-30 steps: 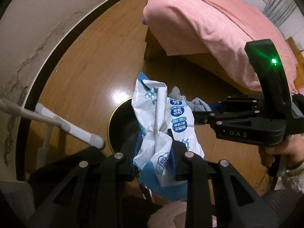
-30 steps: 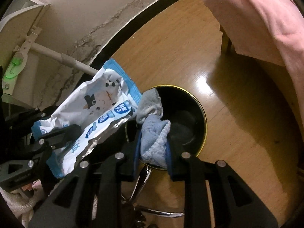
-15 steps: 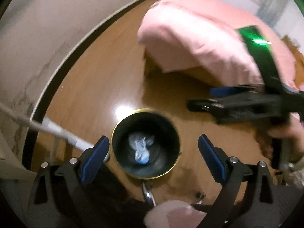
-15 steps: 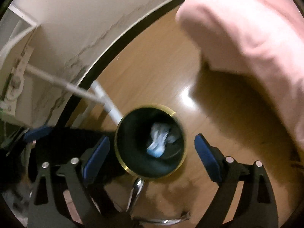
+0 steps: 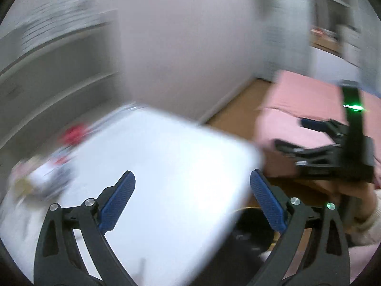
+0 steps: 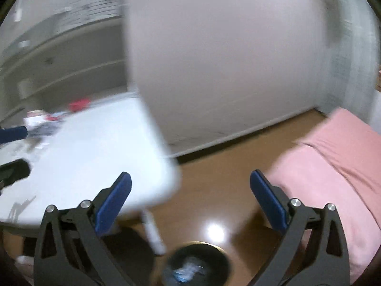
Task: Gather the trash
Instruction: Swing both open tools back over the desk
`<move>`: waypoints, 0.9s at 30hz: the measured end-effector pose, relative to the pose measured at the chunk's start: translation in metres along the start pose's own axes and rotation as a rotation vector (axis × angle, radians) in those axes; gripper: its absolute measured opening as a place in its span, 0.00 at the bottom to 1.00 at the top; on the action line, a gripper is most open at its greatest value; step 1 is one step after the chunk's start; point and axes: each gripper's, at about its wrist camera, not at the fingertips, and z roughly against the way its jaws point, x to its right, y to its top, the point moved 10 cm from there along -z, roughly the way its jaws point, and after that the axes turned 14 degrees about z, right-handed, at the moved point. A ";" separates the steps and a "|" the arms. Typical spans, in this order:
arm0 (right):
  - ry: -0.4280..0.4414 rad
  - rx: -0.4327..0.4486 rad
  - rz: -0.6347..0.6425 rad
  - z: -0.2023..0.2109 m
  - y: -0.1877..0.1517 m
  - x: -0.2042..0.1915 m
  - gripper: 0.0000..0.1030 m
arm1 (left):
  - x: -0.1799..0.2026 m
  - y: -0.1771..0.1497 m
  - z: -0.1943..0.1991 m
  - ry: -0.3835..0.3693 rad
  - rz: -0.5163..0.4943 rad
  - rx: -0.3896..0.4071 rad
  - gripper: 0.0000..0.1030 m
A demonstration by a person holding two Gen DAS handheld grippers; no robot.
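Heavy motion blur (fisheye-warped edges)

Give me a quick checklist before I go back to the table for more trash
1. Left gripper empty, jaws just opened wide: ok.
2. Right gripper empty, jaws just opened wide: ok.
3. Dropped trash inside the black bin: ok.
4. More clutter on the white table: ok, at its far left side.
5. What those items are: cannot tell, too blurred.
6. Clear gap between the two grippers: ok in the left wrist view.
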 end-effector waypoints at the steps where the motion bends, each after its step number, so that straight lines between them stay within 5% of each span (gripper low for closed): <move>1: 0.059 0.001 0.046 -0.011 0.013 -0.031 0.93 | -0.037 -0.002 0.006 0.082 0.046 0.006 0.91; 4: 0.149 0.000 0.184 -0.027 0.032 -0.098 0.93 | -0.138 -0.023 0.022 0.286 0.172 -0.022 0.91; 9: 0.285 -0.004 0.291 -0.043 0.071 -0.195 0.93 | -0.233 -0.062 0.036 0.433 0.350 -0.077 0.91; 14: 0.339 -0.039 0.323 -0.066 0.095 -0.273 0.93 | -0.263 -0.076 0.022 0.472 0.343 -0.130 0.91; 16: 0.342 -0.059 0.328 -0.078 0.102 -0.293 0.93 | -0.271 -0.081 0.015 0.431 0.391 -0.170 0.91; 20: 0.321 -0.103 0.340 -0.103 0.114 -0.332 0.93 | -0.282 -0.074 0.017 0.466 0.378 -0.156 0.92; 27: 0.235 -0.185 0.470 -0.124 0.099 -0.330 0.93 | -0.322 -0.094 0.029 0.480 0.484 -0.205 0.94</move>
